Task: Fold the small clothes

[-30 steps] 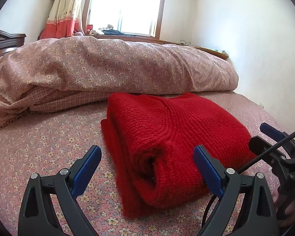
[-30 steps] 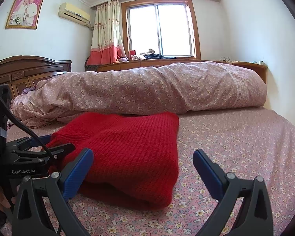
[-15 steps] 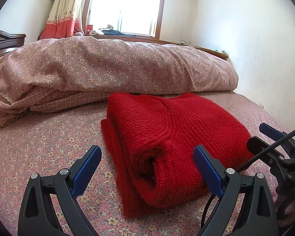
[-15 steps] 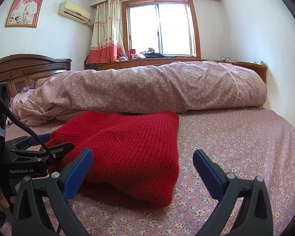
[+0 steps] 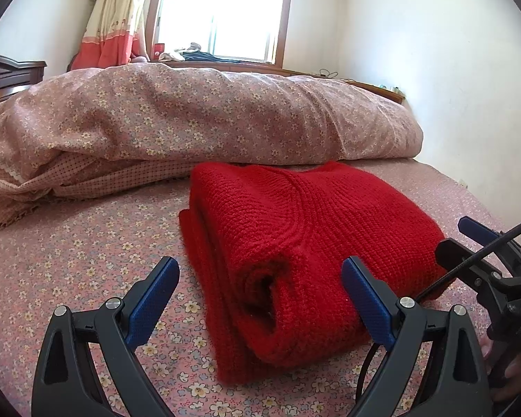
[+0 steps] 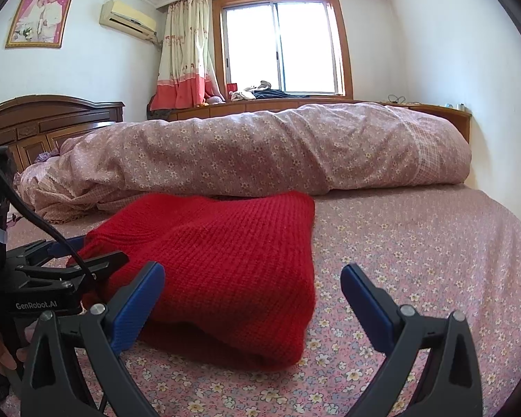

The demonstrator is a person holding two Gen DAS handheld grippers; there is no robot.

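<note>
A red knitted sweater lies folded into a thick stack on the floral bedsheet. Its folded layers face the left wrist camera. My left gripper stands open just short of that near end, nothing between its blue pads. In the right wrist view the same sweater lies ahead and to the left, and my right gripper is open and empty beside its near right corner. The left gripper shows at the left edge there, the right gripper at the right edge of the left wrist view.
A rolled floral quilt runs across the bed behind the sweater. A dark wooden headboard stands at the left, a window ledge beyond the quilt, a white wall at the right. Bare sheet lies right of the sweater.
Almost nothing has moved; both grippers hold their places, open, with only a slight drift of the views.
</note>
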